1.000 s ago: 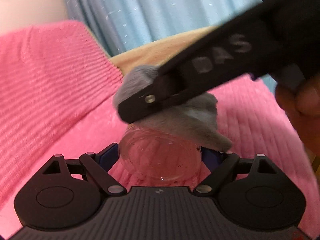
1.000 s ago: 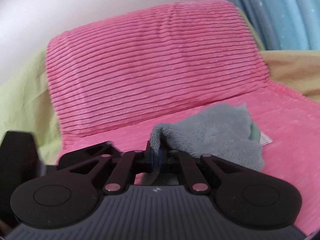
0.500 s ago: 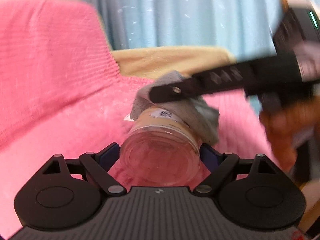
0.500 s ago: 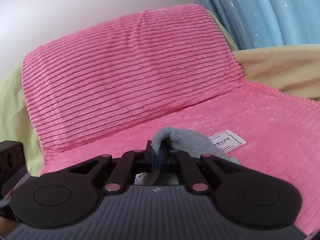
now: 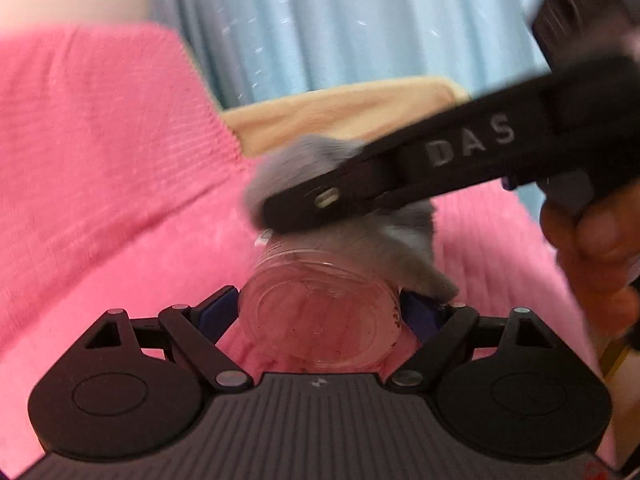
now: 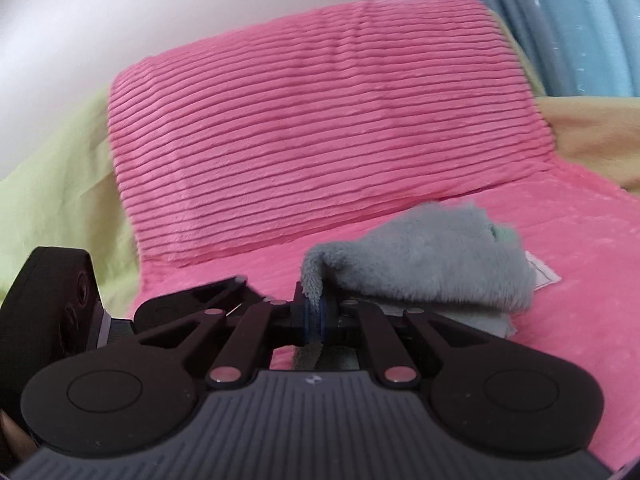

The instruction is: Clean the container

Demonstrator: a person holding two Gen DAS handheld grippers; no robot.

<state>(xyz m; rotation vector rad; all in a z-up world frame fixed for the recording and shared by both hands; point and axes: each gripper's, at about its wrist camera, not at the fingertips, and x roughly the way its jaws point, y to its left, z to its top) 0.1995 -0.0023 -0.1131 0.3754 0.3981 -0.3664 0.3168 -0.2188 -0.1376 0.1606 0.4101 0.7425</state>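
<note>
There is one clear jar point(image 5: 320, 312), one grey fleecy cloth point(image 6: 432, 264), and two grippers at work over a pink ribbed cover. The left gripper point(image 5: 320, 312) has the jar clamped between its two blue-padded fingers point(image 5: 218, 310), one on each side of the glass. The jar lies on its side with its long axis running straight away from that gripper: the round, smeared base faces the left wrist camera, and the far end points toward the blue curtain point(image 5: 360, 28), though I cannot make out the mouth because the cloth covers it. The right gripper point(image 6: 315, 316) is pressed tight on a fold of the cloth, with the rest of the cloth bunched ahead of it and to its right. Seen from the left wrist camera, that gripper reaches in from the right, its black finger stamped "DAS" lying across the top of the jar, with the cloth draped between the finger and the glass and hanging down the jar's right side. A hand point(image 5: 592, 256) grips its handle at the right edge. Under everything is the pink cover point(image 6: 560, 340), with one pink ribbed cushion point(image 6: 320, 120) propped behind it, a yellow-green sheet point(image 6: 60, 168) to one side, a tan fabric point(image 5: 340, 116) beyond, and a pale wall point(image 6: 160, 8) above.
</note>
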